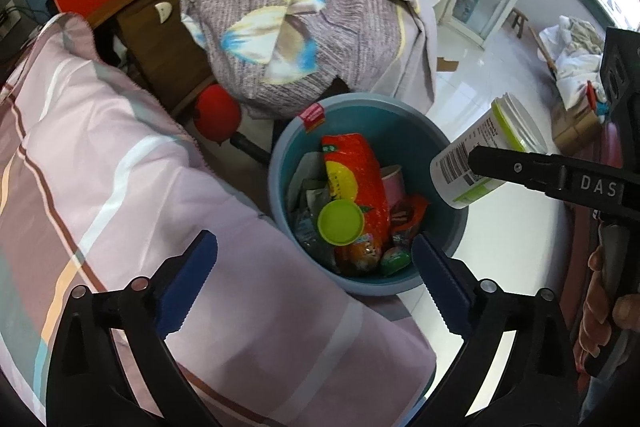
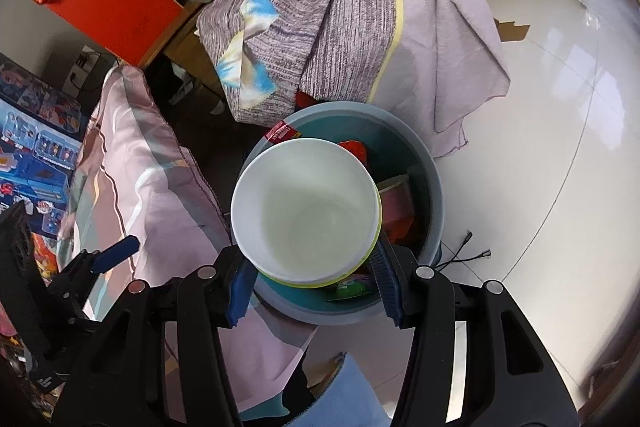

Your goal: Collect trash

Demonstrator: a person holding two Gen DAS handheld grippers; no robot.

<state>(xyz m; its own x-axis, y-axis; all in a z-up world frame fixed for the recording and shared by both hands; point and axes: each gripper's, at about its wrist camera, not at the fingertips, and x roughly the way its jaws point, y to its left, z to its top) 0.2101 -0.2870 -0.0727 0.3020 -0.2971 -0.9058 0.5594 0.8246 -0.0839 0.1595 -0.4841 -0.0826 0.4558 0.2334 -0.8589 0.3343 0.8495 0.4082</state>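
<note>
A blue bin (image 1: 404, 135) stands on the floor below both grippers. Inside lie a red snack bag (image 1: 352, 171), a round green lid (image 1: 340, 223), a pink cup (image 1: 394, 179) and other wrappers. My left gripper (image 1: 316, 283) hangs over the bin's near rim, open wide, nothing between its blue pads. My right gripper (image 2: 314, 285) is shut on a white tub (image 2: 304, 211) with a green rim, held over the bin (image 2: 434, 187) with its empty mouth toward the camera. In the left wrist view the tub (image 1: 492, 143) hangs tilted above the bin's right edge.
A pink striped quilt (image 1: 120, 187) lies against the bin's left side. A grey patterned blanket (image 1: 300, 19) is heaped behind it, with a red ball (image 1: 216, 117) beside it. White tiled floor (image 2: 540, 147) spreads to the right, with a cable (image 2: 468, 255) near the bin. A hand (image 1: 600, 307) grips the right handle.
</note>
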